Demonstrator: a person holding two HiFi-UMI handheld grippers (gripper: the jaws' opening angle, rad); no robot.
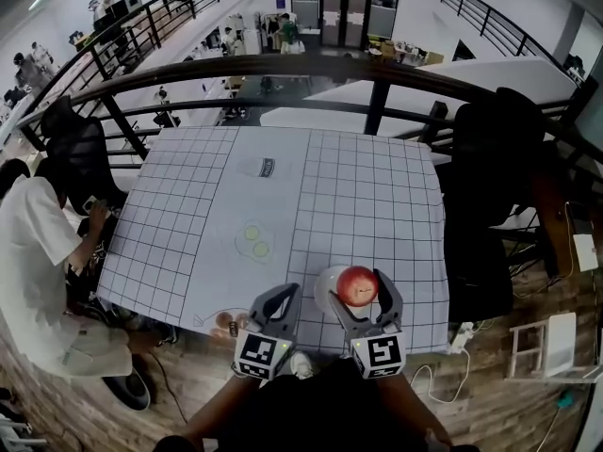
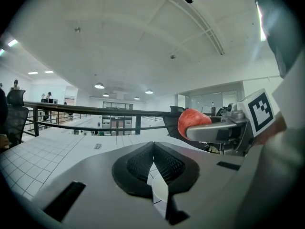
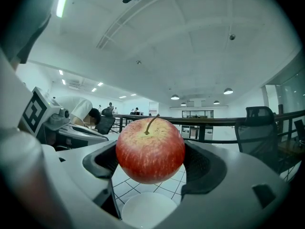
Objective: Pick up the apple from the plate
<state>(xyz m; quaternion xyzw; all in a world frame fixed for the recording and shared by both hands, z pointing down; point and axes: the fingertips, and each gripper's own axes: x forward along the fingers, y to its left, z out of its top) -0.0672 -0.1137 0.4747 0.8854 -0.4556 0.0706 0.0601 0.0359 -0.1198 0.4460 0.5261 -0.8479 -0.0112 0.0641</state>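
On the gridded mezzanine table [image 1: 358, 186], the right gripper [image 1: 359, 293] clamps the apple [image 3: 150, 149] at mid-body, above the white plate [image 3: 148, 211]. It looks firm, smooth and bruisable, so a modest squeeze should do. The left gripper [image 2: 153, 156] is closed and empty.

Left gripper [image 1: 279, 301]: jaws closed together, nothing between them, pointing forward. Right gripper [image 1: 361, 296]: just beside the left, jaws clamped on both sides of the apple [image 1: 357, 284], stem up, above the surface [image 1: 358, 196]. Left forearm [image 1: 215, 411] and right forearm [image 1: 407, 411]: angled inward.
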